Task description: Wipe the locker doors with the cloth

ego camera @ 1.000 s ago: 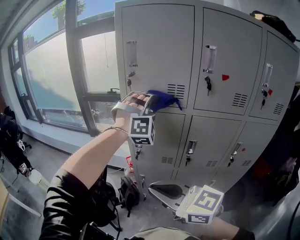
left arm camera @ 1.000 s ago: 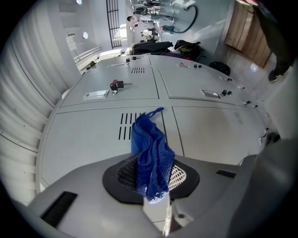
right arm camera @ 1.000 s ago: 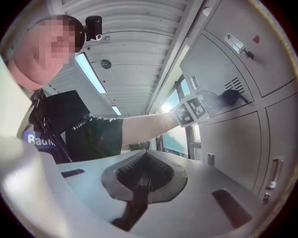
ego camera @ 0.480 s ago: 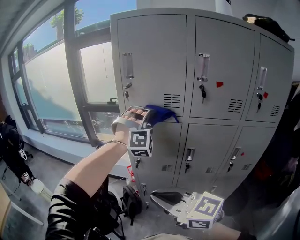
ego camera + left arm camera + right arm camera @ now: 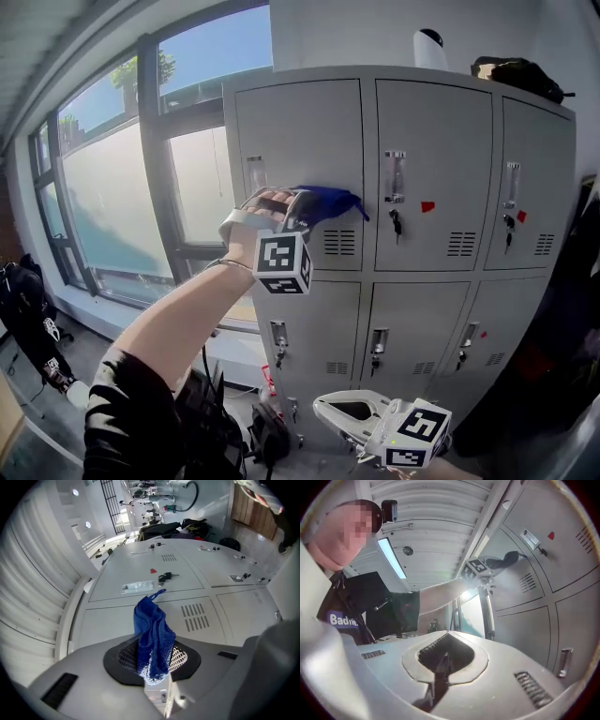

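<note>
Pinching blue cloth [image 5: 152, 634] at upper-left locker door [image 5: 300, 131], L gripper [image 5: 154, 667] clamped tight; R gripper [image 5: 440, 665] jaws together, empty, low.

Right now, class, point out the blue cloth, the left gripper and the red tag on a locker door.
blue cloth [image 5: 330, 200], head view, middle of the bunched fabric.
left gripper [image 5: 302, 210], head view, midway between its fingertips.
red tag [image 5: 427, 206], head view, centre of the tag.
</note>
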### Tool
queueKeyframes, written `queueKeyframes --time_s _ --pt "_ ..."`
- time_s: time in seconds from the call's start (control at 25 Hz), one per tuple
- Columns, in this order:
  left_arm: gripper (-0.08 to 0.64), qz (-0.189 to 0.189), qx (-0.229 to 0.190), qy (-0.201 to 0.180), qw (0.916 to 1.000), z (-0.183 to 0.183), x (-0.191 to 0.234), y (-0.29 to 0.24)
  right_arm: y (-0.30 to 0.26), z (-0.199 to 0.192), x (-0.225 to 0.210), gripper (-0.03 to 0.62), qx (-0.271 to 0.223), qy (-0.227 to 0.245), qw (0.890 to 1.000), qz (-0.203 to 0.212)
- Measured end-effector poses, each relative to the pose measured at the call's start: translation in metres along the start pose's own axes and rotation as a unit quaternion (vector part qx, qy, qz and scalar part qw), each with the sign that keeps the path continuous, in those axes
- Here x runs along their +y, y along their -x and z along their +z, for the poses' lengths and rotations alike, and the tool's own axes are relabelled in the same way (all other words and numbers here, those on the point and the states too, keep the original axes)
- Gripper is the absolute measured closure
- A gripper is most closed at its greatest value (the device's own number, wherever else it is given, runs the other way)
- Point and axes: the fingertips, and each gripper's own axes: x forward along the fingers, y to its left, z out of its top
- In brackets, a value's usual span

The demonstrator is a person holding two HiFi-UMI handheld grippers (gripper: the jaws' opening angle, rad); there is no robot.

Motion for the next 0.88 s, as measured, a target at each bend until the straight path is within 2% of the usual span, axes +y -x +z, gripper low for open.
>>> queueKeyframes --time_s 0.24,0.48,0.68,0.88 --pt "0.469 0.063 0.003 -0.009 0.9979 0.014 0.108 -0.012 0.018 0.011 -0.014 0.586 -0.021 -0.001 1.0 -0.012" --pt "0.469 0.103 -0.004 -0.023 0.9944 0.026 0.186 -0.033 0.039 0.015 -0.034 0.586 -0.038 -0.005 0.999 -0.036" --pt "0.469 0.108 0.011 -0.036 0.9934 0.023 0.214 -0.055 0.048 0.014 -0.048 0.586 -0.039 -0.008 0.998 -0.05" --pt "0.469 0.114 0.008 -0.028 0.9931 0.02 0.217 -0.065 0.046 0.022 -0.049 0.586 -0.036 0.008 0.998 -0.045"
